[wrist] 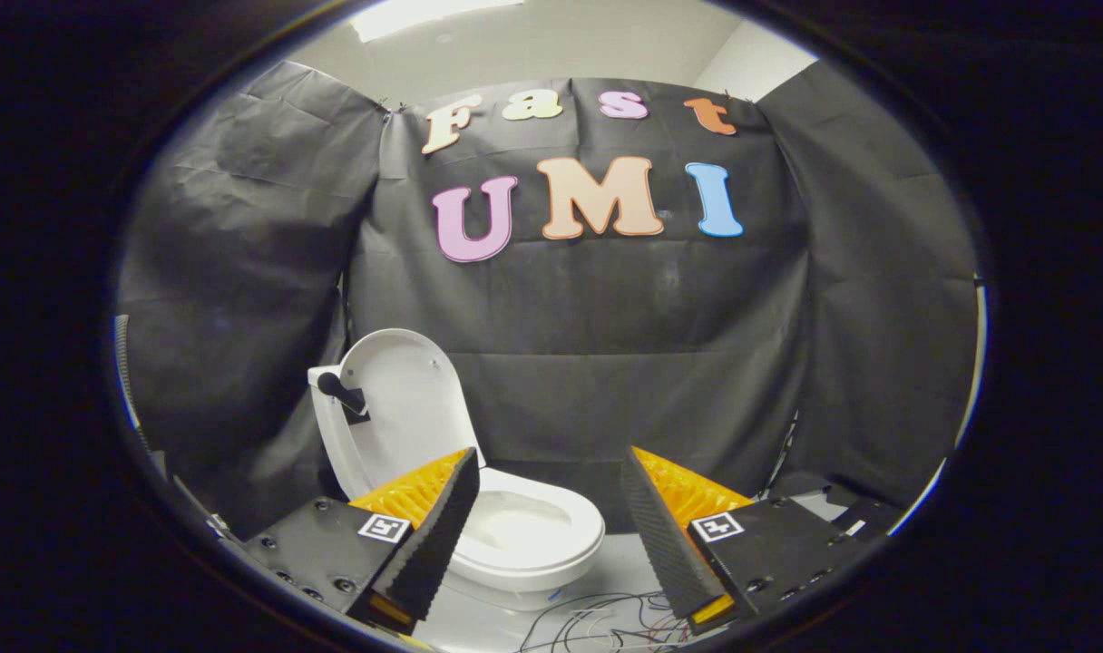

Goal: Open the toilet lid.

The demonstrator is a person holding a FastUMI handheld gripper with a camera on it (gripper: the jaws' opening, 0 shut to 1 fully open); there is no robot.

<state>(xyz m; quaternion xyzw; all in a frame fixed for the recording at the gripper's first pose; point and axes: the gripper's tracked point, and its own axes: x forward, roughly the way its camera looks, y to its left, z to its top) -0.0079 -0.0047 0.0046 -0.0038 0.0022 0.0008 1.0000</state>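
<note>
Nearest to me I see the gripper (551, 535), its two fingers (438, 531) spread wide apart and grasping nothing. Just past them a tangle of thin wires (597, 621) lies on the pale floor (624, 567). Beyond the fingers, nearer the left one, I see the small white toilet (524, 544); the left finger overlaps part of its bowl from my angle, though I cannot tell that they touch. The toilet lid (402, 399) stands raised, leaning back over the open seat, with a dark handle (341, 392) at its left edge. The booth wall (606, 363) of black cloth hangs behind the toilet.
</note>
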